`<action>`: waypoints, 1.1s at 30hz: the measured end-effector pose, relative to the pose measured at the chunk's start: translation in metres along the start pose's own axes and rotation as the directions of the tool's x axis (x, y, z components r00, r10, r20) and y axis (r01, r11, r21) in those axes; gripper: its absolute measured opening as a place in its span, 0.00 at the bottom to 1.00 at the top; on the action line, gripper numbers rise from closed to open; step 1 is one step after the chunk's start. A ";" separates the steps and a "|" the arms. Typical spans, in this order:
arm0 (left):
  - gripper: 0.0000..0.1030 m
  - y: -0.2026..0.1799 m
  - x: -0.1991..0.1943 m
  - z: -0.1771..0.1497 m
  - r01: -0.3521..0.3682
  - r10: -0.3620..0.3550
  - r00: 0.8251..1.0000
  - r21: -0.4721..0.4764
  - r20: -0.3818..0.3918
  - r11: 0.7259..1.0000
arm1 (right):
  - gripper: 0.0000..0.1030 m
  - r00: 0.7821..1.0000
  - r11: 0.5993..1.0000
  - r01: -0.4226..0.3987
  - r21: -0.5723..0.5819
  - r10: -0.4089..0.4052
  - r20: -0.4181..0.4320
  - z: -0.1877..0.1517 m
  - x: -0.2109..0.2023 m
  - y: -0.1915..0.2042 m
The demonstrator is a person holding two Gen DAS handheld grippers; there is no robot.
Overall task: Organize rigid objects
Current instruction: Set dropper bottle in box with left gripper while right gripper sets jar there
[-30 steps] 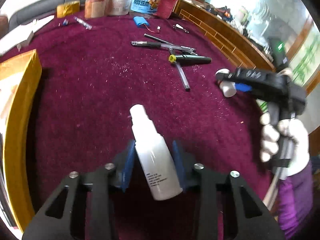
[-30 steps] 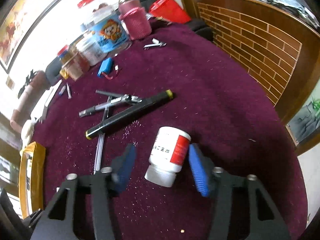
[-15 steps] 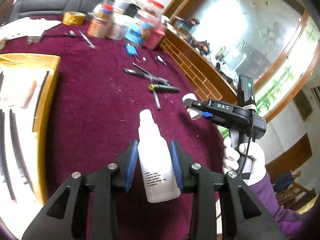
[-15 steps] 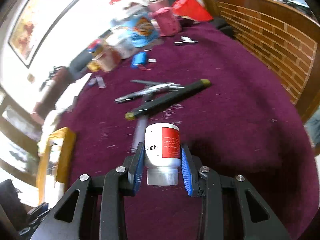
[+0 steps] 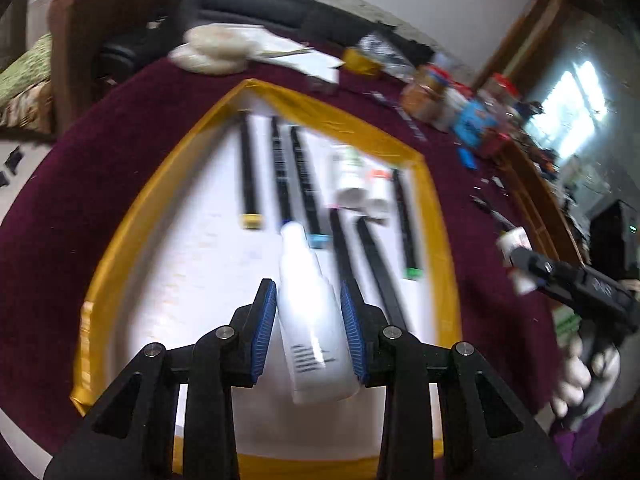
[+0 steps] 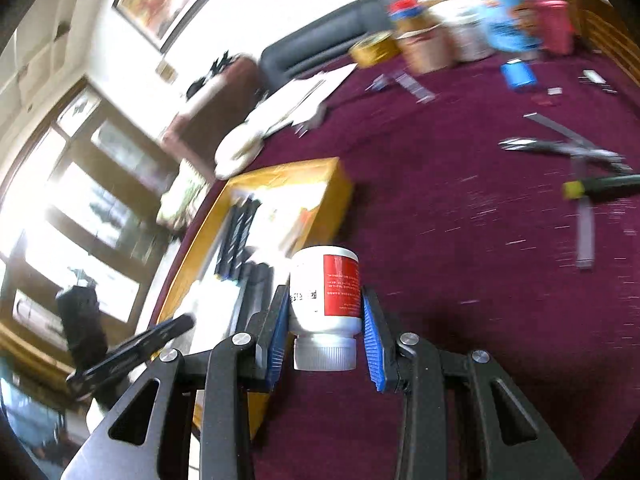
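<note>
White plastic filled both grips. The left gripper (image 5: pixel 308 332) was clamped on a slim white spray bottle (image 5: pixel 314 320), its blue pads (image 5: pixel 266 332) pressed to the bottle's flanks, cap end pointing away from the hand and base nearest the camera. The right gripper (image 6: pixel 324 336), whose jaws had just been closing, was clamped on a squat white pill bottle with a red label (image 6: pixel 326 292), held with its ribbed cap toward the hand.

What the coming move seemed to hinge on was the yellow-edged tray (image 5: pixel 132 216). Seen from the left wrist, the spray bottle hung directly over the tray's white floor, its long axis running near to far, roughly parallel to the black pens (image 5: pixel 248 176) already lying there. Two small bottles (image 5: pixel 352 184) lay toward the tray's far right. Open floor remained on the left and in the near half, so a drop beside the pens looked unobstructed.

The right hand was worse placed: in its own view the tray lay ahead and to the left, and the pill bottle was over maroon cloth (image 6: pixel 460 280) just beside the tray's near right wall (image 6: pixel 332 200). It would likely need to travel left over that rim. The left gripper, in view at the left of that picture, occupied that side, so the two tools could crowd each other. Loose pens (image 6: pixel 560 148) remained on the cloth far right.
</note>
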State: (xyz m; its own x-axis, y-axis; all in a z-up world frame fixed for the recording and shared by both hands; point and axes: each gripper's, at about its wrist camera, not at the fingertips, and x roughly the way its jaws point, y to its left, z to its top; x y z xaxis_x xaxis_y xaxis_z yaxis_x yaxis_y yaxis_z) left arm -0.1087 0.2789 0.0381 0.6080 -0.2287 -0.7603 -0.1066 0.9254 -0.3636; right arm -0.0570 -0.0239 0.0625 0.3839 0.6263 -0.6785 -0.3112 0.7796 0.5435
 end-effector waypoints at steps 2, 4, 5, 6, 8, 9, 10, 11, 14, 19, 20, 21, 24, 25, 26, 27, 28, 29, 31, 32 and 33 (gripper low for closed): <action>0.30 0.009 0.006 0.002 -0.007 0.007 1.000 -0.013 -0.009 1.000 | 0.30 0.999 1.000 -0.018 -0.023 0.017 -0.043 -0.005 0.020 0.019; 0.30 0.015 0.014 0.006 -0.022 0.022 1.000 -0.019 -0.017 1.000 | 0.30 0.997 0.998 -0.032 -0.045 0.028 -0.078 -0.010 0.037 0.034; 0.30 0.018 0.017 0.007 -0.026 0.026 0.999 -0.021 -0.023 0.999 | 0.30 0.995 0.998 -0.037 -0.058 0.031 -0.095 -0.012 0.045 0.043; 0.30 0.020 0.021 0.009 -0.034 0.034 0.999 -0.022 -0.030 0.999 | 0.30 0.994 0.997 -0.039 -0.068 0.032 -0.106 -0.013 0.052 0.050; 0.30 0.024 0.026 0.012 -0.037 0.036 0.999 -0.029 -0.036 0.999 | 0.30 0.991 0.996 -0.045 -0.083 0.034 -0.126 -0.016 0.063 0.062; 0.30 0.026 0.024 0.013 -0.036 0.035 0.999 -0.035 -0.036 0.999 | 0.30 0.990 0.995 -0.048 -0.088 0.036 -0.134 -0.016 0.069 0.067; 0.30 0.027 0.023 0.013 -0.030 0.028 0.999 -0.046 -0.031 0.999 | 0.30 0.989 0.994 -0.052 -0.094 0.038 -0.144 -0.017 0.075 0.073; 0.30 0.030 0.021 0.014 -0.022 0.021 1.000 -0.053 -0.023 0.998 | 0.30 0.988 0.994 -0.053 -0.096 0.038 -0.151 -0.017 0.079 0.077; 0.30 0.037 0.005 0.010 0.003 -0.001 1.000 -0.081 0.025 0.997 | 0.30 0.982 0.993 -0.062 -0.103 0.042 -0.182 -0.019 0.094 0.090; 0.47 0.043 -0.016 0.005 0.015 -0.006 0.997 -0.111 0.078 0.994 | 0.30 0.973 0.989 -0.064 -0.136 0.032 -0.228 -0.022 0.121 0.111; 0.50 0.044 -0.020 0.004 0.015 -0.005 0.996 -0.117 0.089 0.993 | 0.30 0.972 0.988 -0.058 -0.146 0.022 -0.234 -0.024 0.127 0.115; 0.55 0.046 -0.025 0.003 0.013 -0.001 0.995 -0.123 0.100 0.992 | 0.30 0.971 0.987 -0.050 -0.151 0.012 -0.239 -0.024 0.131 0.117; 0.61 0.050 -0.034 0.001 0.007 0.009 0.993 -0.143 0.117 0.990 | 0.31 0.972 0.989 -0.052 -0.141 0.018 -0.236 -0.024 0.140 0.120; 0.62 0.050 -0.036 0.001 0.006 0.012 0.993 -0.147 0.119 0.989 | 0.32 0.973 0.988 -0.042 -0.146 0.007 -0.233 -0.024 0.141 0.121; 0.62 0.049 -0.036 0.002 0.004 0.014 0.993 -0.148 0.119 0.989 | 0.35 0.974 0.988 -0.035 -0.151 -0.001 -0.228 -0.024 0.142 0.121; 0.62 0.049 -0.037 0.002 0.002 0.016 0.993 -0.149 0.121 0.989 | 0.37 0.975 0.988 -0.029 -0.154 -0.006 -0.224 -0.023 0.142 0.123; 0.62 0.048 -0.038 0.002 0.000 0.018 0.992 -0.147 0.122 0.989 | 0.37 0.976 0.988 -0.026 -0.155 -0.009 -0.219 -0.023 0.141 0.122; 0.62 0.046 -0.038 0.002 -0.005 0.023 0.992 -0.142 0.124 0.990 | 0.37 0.977 0.988 -0.028 -0.154 -0.005 -0.213 -0.023 0.139 0.121; 0.62 0.039 -0.039 0.001 -0.022 0.038 0.991 -0.124 0.131 0.992 | 0.37 0.981 0.988 -0.037 -0.150 0.007 -0.193 -0.022 0.128 0.116; 0.62 0.033 -0.039 0.001 -0.035 0.049 0.989 -0.108 0.136 0.994 | 0.37 0.984 0.988 -0.038 -0.151 0.010 -0.178 -0.022 0.122 0.113; 0.62 0.024 -0.040 0.001 -0.060 0.071 0.987 -0.078 0.147 0.995 | 0.37 0.987 0.987 -0.036 -0.154 0.011 -0.161 -0.020 0.116 0.110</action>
State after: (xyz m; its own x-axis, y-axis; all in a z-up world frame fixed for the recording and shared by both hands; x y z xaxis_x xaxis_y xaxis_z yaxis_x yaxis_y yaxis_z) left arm -0.1353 0.3106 0.0601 0.7078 -0.1155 -0.6969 -0.2038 0.9112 -0.3580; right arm -0.0643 0.1345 0.0335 0.2350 0.6264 -0.7433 -0.4550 0.7466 0.4853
